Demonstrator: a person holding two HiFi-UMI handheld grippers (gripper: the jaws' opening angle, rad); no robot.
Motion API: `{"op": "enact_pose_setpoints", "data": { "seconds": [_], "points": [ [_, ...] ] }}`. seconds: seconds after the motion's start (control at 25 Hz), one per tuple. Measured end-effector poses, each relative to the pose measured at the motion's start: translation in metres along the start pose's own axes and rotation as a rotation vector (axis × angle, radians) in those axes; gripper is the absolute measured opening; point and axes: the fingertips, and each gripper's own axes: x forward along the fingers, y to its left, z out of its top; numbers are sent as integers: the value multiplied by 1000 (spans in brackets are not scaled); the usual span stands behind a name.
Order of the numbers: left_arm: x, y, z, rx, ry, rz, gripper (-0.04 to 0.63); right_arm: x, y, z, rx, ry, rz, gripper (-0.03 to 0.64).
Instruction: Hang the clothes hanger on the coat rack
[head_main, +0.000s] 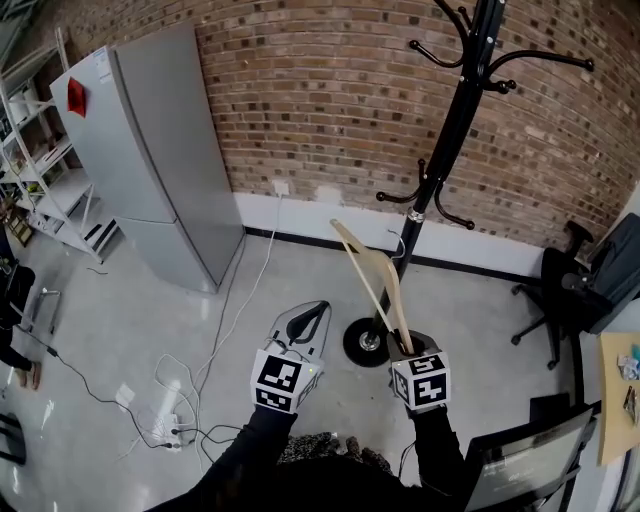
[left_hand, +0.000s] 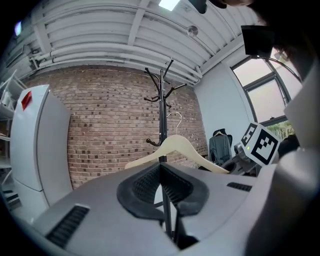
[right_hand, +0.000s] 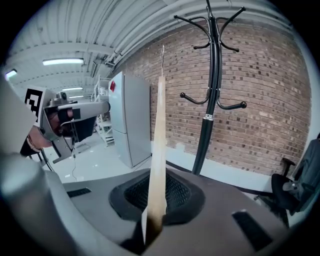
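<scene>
A pale wooden clothes hanger (head_main: 372, 275) with a thin metal hook stands up from my right gripper (head_main: 405, 345), which is shut on one of its arm ends. In the right gripper view the hanger (right_hand: 159, 150) rises edge-on between the jaws of that gripper (right_hand: 154, 205). The black coat rack (head_main: 455, 110) stands ahead by the brick wall, its curved hooks bare; the hanger is apart from it. My left gripper (head_main: 312, 312) is held beside the right one, shut with nothing in it. In the left gripper view that gripper (left_hand: 161, 170) points at the rack (left_hand: 162, 100) and hanger (left_hand: 177, 145).
A grey fridge (head_main: 150, 150) stands at the left wall with white shelves (head_main: 40, 150) beyond it. Cables and a power strip (head_main: 175, 420) lie on the floor at lower left. A black office chair (head_main: 560, 290) and a desk (head_main: 615, 390) are at the right.
</scene>
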Motion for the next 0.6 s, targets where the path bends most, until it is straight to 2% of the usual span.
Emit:
{"op": "enact_pose_setpoints", "data": {
  "seconds": [0.36, 0.6],
  "points": [
    [31, 14, -3, 2, 11, 18, 8, 29, -30, 9, 44, 12, 12, 38],
    [64, 30, -6, 2, 1, -13, 8, 54, -48, 21, 51, 14, -13, 38]
  ]
}}
